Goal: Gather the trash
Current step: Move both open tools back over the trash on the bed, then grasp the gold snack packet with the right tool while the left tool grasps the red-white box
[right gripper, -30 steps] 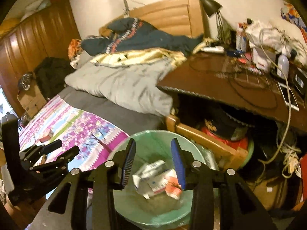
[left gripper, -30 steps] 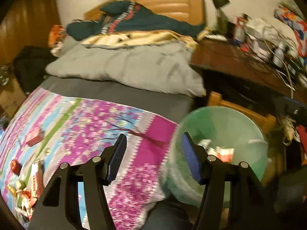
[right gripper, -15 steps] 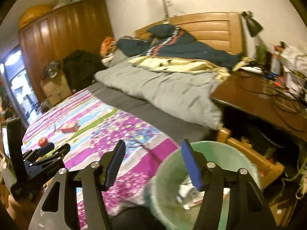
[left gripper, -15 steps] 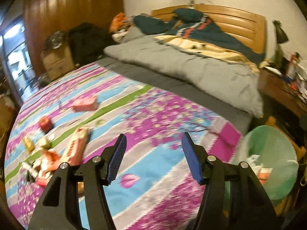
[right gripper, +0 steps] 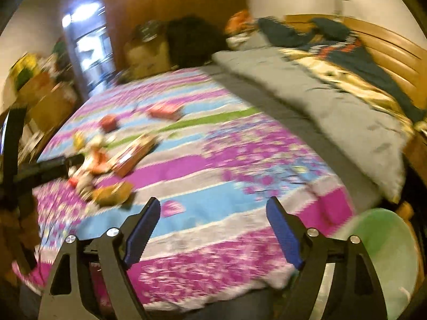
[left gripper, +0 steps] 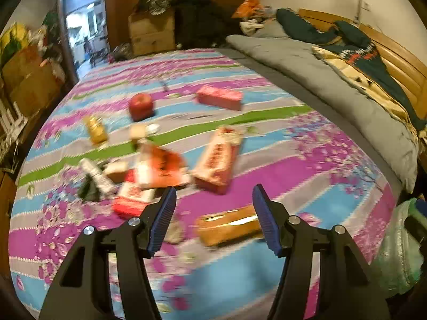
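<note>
Trash lies on the patterned bedspread (left gripper: 293,176): a brown flat box (left gripper: 229,226), a red-and-white carton (left gripper: 217,160), crumpled red wrappers (left gripper: 157,168), a pink box (left gripper: 219,97), a small yellow jar (left gripper: 95,130) and a red apple (left gripper: 141,104). My left gripper (left gripper: 213,217) is open and empty, just above the brown box. My right gripper (right gripper: 213,233) is open and empty over the bed's near edge. The green bin (right gripper: 384,261) stands at the lower right; it also shows in the left wrist view (left gripper: 400,242). The left gripper (right gripper: 48,165) shows at the left of the right wrist view.
A grey duvet (left gripper: 333,80) and dark clothes (left gripper: 355,42) cover the head of the bed by the wooden headboard (left gripper: 400,61). Cardboard boxes (left gripper: 152,32) and a doorway (left gripper: 82,32) lie beyond the bed's far side.
Both grippers have swung left, away from the bin and over the bed. The left one now hangs above the trash pile. The right gripper's jaws have opened wider.
</note>
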`<state>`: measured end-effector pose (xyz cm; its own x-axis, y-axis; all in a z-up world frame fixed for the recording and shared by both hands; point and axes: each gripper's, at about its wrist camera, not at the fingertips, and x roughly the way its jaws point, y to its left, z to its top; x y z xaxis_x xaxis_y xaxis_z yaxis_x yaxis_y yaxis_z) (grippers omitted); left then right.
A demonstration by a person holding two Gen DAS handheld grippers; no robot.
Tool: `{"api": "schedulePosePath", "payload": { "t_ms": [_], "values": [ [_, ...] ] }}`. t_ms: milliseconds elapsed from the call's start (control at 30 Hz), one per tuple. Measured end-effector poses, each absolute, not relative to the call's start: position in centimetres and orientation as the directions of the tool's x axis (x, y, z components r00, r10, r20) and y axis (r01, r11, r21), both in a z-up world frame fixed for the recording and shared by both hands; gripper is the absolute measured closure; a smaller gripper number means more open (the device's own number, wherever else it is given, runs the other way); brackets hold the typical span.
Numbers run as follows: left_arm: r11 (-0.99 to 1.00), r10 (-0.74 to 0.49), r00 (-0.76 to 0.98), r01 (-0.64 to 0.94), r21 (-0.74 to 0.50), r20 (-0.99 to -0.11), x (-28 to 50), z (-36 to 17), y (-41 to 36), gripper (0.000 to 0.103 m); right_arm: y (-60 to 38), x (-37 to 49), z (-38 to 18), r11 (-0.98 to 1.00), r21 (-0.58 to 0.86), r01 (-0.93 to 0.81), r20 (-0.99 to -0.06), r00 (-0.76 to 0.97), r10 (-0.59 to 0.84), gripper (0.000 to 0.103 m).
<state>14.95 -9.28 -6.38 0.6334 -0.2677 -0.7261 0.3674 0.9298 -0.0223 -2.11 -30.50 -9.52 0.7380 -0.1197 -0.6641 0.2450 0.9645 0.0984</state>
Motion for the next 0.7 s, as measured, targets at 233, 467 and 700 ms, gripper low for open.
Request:
{"api": "schedulePosePath", "payload": {
  "t_ms": [233, 467, 700],
  "values": [
    [0.85, -0.322, 0.513, 0.526, -0.005, -0.796, 20.1, -8.3, -3.9, 0.046, -23.8, 4.4, -12.8, 0.99, 0.077, -0.12, -0.697, 0.703, 0.139, 0.005],
    [0.702, -0.431, 0.364, 0.71, -0.054, -0.826, 25.3, -9.9, -4.2, 0.046, -20.3, 11.5, -15.5, 0.935, 0.059, -0.351, -0.741, 0.612, 0.276, 0.005],
    [0.668, -0.455, 0.333, 0.741, -0.07, -0.826, 30.7, -12.2, -5.1, 0.046, -19.9, 17.8, -18.7, 0.864, 0.192, -0.465, -0.781, 0.461, 0.422, 0.005]
  ]
}}
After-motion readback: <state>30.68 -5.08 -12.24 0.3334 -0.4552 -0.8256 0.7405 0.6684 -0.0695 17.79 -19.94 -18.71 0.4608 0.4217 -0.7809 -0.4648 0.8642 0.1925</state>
